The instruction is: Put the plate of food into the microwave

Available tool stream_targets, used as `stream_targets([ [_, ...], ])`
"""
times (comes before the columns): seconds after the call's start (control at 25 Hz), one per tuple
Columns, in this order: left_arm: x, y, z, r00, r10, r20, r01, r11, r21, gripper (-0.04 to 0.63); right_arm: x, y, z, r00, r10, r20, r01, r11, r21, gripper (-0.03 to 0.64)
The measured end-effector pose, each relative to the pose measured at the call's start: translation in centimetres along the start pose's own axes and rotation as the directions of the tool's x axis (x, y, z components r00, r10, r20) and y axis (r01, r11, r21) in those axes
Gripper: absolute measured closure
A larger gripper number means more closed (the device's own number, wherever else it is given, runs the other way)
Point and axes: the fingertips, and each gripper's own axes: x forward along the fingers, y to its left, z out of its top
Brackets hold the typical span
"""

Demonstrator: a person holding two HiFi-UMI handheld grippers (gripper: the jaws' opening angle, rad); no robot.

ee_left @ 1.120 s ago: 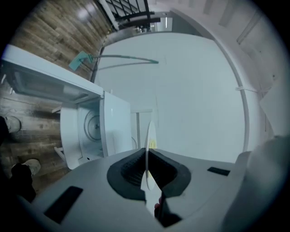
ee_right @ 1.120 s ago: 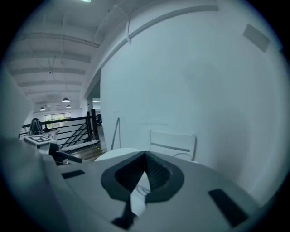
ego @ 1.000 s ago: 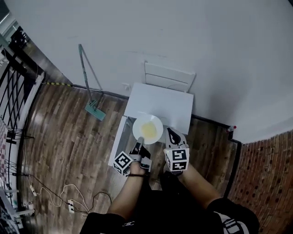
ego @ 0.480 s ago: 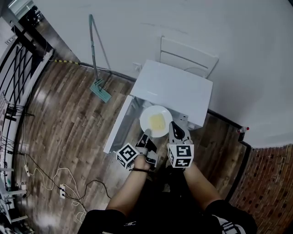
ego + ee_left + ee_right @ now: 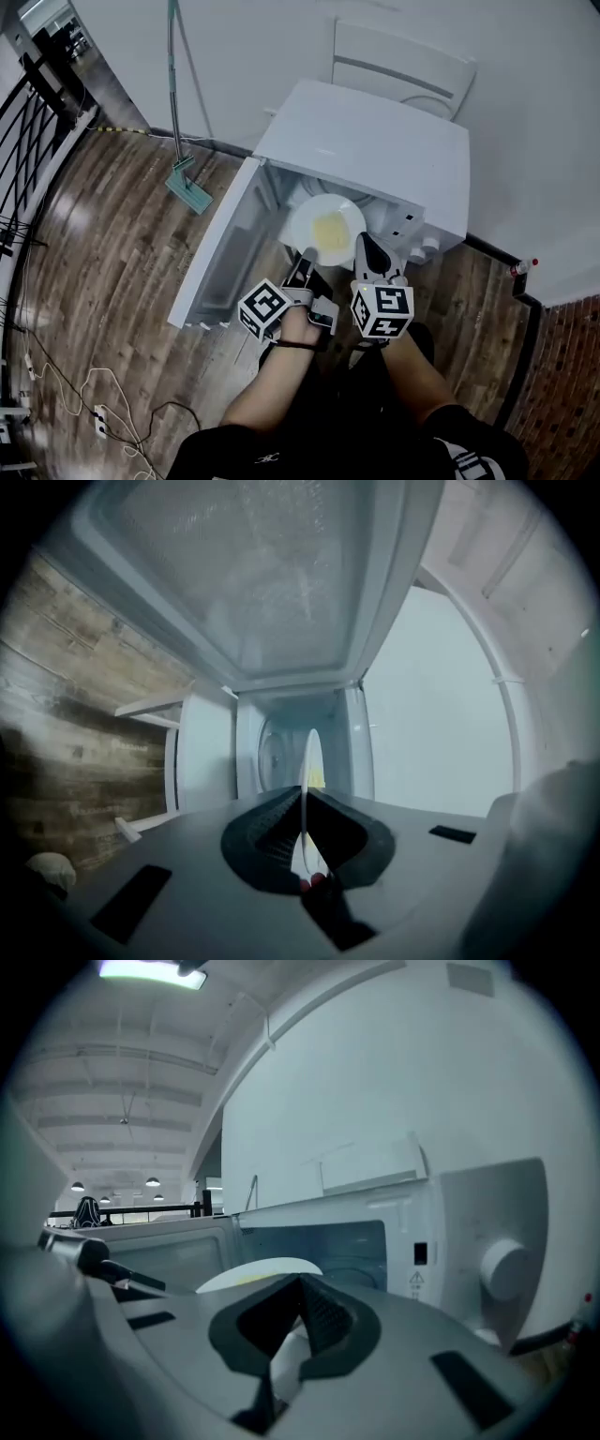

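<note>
Plate [image 5: 305, 217] of yellow food [image 5: 330, 230]: its near rim is pinched by both grippers, the left gripper [image 5: 305, 264] and the right gripper [image 5: 368, 251], jaws closed on it, at the mouth of the one open microwave [image 5: 375, 141]. The left gripper view shows the plate edge-on. Only the right gripper view shows one round knob [image 5: 506, 1269]. Around them are a wood floor [image 5: 103, 244], a white wall [image 5: 262, 47] and one mop [image 5: 187, 187].

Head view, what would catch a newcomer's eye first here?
A white plate with yellow food hangs at the centre, at the mouth of the open microwave. The left gripper and right gripper clamp its near rim, jaws shut on it. A teal mop leans on the wall at upper left.
</note>
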Motion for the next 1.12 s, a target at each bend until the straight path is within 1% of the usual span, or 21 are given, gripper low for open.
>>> stream_targets([
  [0.16, 2.7, 3.4, 0.5, 0.999, -0.034, -0.01, 0.034, 0.999, 0.022, 0.585, 0.8, -1.0, -2.9, 0.997, -0.033, 0.063, 0.033, 0.999, 0.009, 0.609],
  [0.24, 3.7, 4.3, 0.9, 0.999, -0.043, -0.016, 0.043, 0.999, 0.019, 0.585, 0.6, -1.1, -4.1, 0.997, -0.042, 0.067, 0.041, 0.999, 0.003, 0.609],
  [0.32, 4.9, 4.6, 1.2, 0.999, -0.041, -0.023, 0.041, 0.999, 0.0, 0.585, 0.4, -1.3, -4.8, 0.997, -0.048, 0.062, 0.048, 0.999, -0.003, 0.609],
  [0.4, 6.3, 4.4, 1.9, 0.999, -0.031, -0.024, 0.032, 0.999, 0.006, 0.585, 0.5, -1.5, -4.9, 0.997, -0.049, 0.058, 0.049, 0.999, 0.003, 0.609],
  [0.6, 10.6, 3.5, 3.4, 0.999, -0.009, -0.033, 0.011, 0.998, 0.063, 0.585, 1.6, -1.7, -4.3, 0.996, -0.031, 0.078, 0.032, 0.999, -0.014, 0.61],
  [0.76, 13.5, 3.1, 3.4, 0.998, 0.021, -0.059, -0.012, 0.99, 0.14, 0.585, 2.6, -2.2, -4.6, 0.996, -0.032, 0.079, 0.032, 0.999, 0.002, 0.609],
  [0.84, 14.8, 3.2, 3.0, 0.996, 0.038, -0.079, -0.027, 0.99, 0.14, 0.584, 2.8, -2.5, -4.9, 0.996, -0.038, 0.077, 0.037, 0.999, 0.005, 0.609],
  [0.96, 16.6, 3.5, 2.6, 0.993, 0.058, -0.099, -0.046, 0.993, 0.113, 0.584, 2.6, -3.1, -4.8, 0.996, -0.04, 0.079, 0.039, 0.999, 0.019, 0.609],
  [1.04, 17.6, 3.5, 2.8, 0.992, 0.072, -0.099, -0.059, 0.99, 0.125, 0.584, 2.3, -3.3, -4.5, 0.996, -0.036, 0.086, 0.033, 0.999, 0.031, 0.609],
  [1.12, 18.4, 3.5, 3.2, 0.992, 0.088, -0.093, -0.073, 0.985, 0.155, 0.584, 1.8, -3.7, -4.4, 0.995, -0.04, 0.091, 0.037, 0.999, 0.031, 0.609],
])
